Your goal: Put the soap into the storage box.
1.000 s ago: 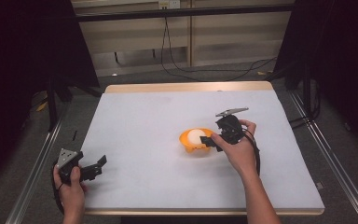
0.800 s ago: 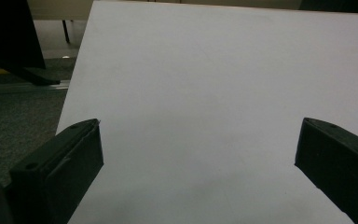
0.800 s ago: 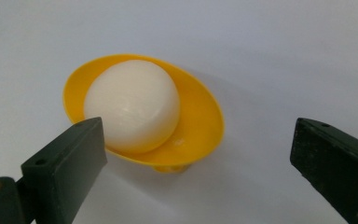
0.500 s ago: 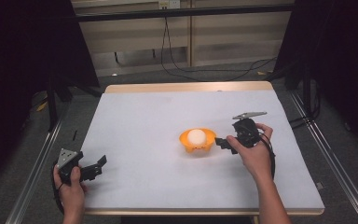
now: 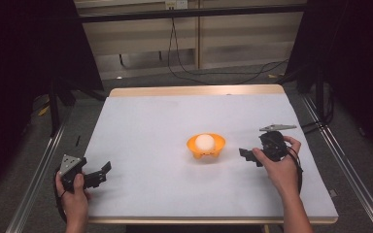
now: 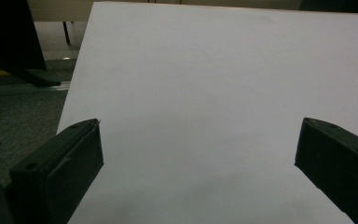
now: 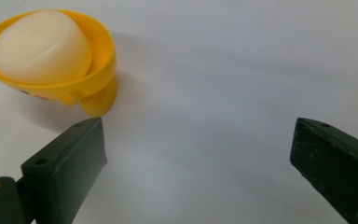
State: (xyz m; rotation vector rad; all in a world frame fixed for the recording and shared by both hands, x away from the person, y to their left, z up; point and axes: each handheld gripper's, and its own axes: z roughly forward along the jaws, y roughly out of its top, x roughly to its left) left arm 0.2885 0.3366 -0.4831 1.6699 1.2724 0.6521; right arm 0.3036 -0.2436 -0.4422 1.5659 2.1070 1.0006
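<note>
Since a second ago the right claw (image 5: 249,155) has left the orange bowl (image 5: 206,147) holding the white ball (image 5: 205,141), mid-bench (image 5: 141,126), and now sits spread, empty, toward the right edge. The placing looks finished; next, likely retreat. The left claw (image 5: 100,173) is spread near the front-left corner.

This looks like a lab or test bay. A plain white table (image 5: 175,121) with a wooden edge stands between metal floor rails (image 5: 34,170), black curtains (image 5: 24,58) hang at both sides, and loose cables (image 5: 184,53) trail across grey carpet behind its far edge.
</note>
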